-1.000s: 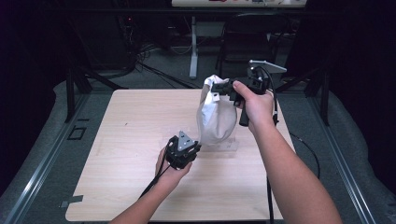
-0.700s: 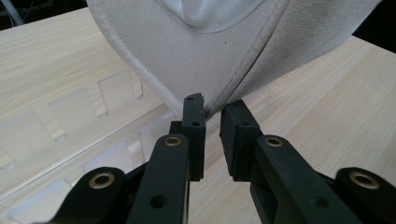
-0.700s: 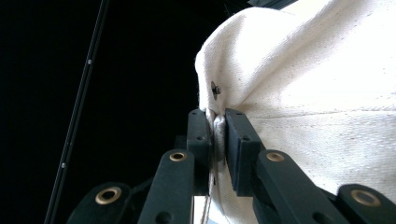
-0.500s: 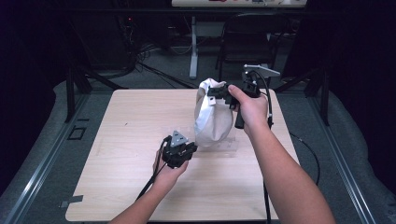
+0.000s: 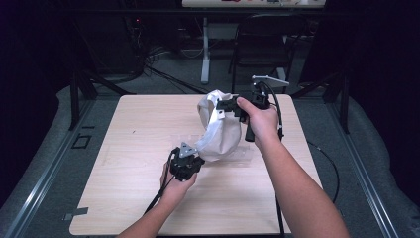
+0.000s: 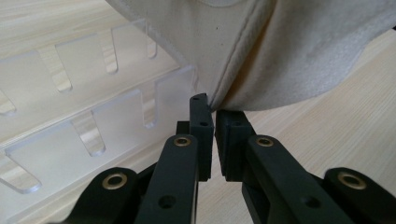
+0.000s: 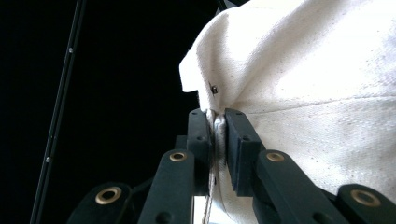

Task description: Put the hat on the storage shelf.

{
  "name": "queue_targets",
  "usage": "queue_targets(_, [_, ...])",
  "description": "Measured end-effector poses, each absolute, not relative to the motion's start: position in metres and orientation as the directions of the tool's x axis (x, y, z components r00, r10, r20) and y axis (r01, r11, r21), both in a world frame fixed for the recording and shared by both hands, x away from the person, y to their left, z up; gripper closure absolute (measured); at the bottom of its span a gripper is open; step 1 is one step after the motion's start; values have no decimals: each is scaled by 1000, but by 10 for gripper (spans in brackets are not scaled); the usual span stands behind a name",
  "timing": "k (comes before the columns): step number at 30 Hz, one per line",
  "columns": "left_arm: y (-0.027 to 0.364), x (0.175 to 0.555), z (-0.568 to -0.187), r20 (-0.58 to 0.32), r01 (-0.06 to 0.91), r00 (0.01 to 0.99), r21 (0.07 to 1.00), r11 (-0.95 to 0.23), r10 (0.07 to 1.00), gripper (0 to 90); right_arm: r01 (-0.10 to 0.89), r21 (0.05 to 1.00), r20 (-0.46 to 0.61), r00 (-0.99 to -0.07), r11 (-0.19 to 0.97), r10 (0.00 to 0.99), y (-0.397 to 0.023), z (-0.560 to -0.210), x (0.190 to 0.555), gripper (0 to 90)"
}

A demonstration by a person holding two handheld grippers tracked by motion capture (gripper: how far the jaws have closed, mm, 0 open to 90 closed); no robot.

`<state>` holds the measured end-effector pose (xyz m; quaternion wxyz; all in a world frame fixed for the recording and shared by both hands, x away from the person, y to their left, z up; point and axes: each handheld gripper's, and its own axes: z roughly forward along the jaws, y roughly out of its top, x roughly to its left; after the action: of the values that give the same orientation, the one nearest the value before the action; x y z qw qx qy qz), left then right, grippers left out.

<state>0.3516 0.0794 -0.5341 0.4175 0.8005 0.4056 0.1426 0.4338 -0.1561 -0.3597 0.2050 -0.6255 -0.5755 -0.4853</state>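
A wooden table (image 5: 124,198) carries the work. Toward its near edge, a little left of the middle, the person's left hand (image 5: 174,184) holds the left gripper (image 5: 197,157), which points toward the far right corner at the bottom of a white cloth bag (image 5: 220,134). In the left gripper view its jaws have just been closing and now stand almost together, with the lowest fold of the bag (image 6: 243,56) meeting their tips; whether cloth is truly pinched between them cannot be told. Beside that gripper lies a clear plastic rack (image 6: 84,107) with notched walls, flat on the wood under the bag; in the high view it shows as a faint sheet (image 5: 242,156) just right of the bag's bottom.

The bag hangs above the middle of the table, nearer the far edge than the near one, its top held up and its rounded bottom sagging down toward the left gripper.

To the right, the right hand (image 5: 260,119) holds the right gripper (image 5: 220,106) at the bag's upper rim. In the right gripper view (image 7: 218,135) its jaws are clamped on a seam of the cloth (image 7: 327,93), which is squeezed thin between the pads.
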Motion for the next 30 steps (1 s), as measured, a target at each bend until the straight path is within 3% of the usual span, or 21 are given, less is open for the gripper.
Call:
queue_targets(4, [79,353,-543,-111,544,630,769,-335,769,858,921,309,815,-128,-237,565,-155,-365,435,812])
queue_targets(12, [80,351,-543,-115,532,638,781,-328,761,823,922,299,826,-121,-247,550,-160,-369,437,812])
queue_targets(23, [84,340,-537,-102,499,658,802,-330,746,649,921,300,827,-120,-250,549,-161,-369,436,812])
queue_targets(30, [102,325,-534,-121,499,660,808,-312,742,621,921,300,826,-120,-250,551,-162,-369,436,811])
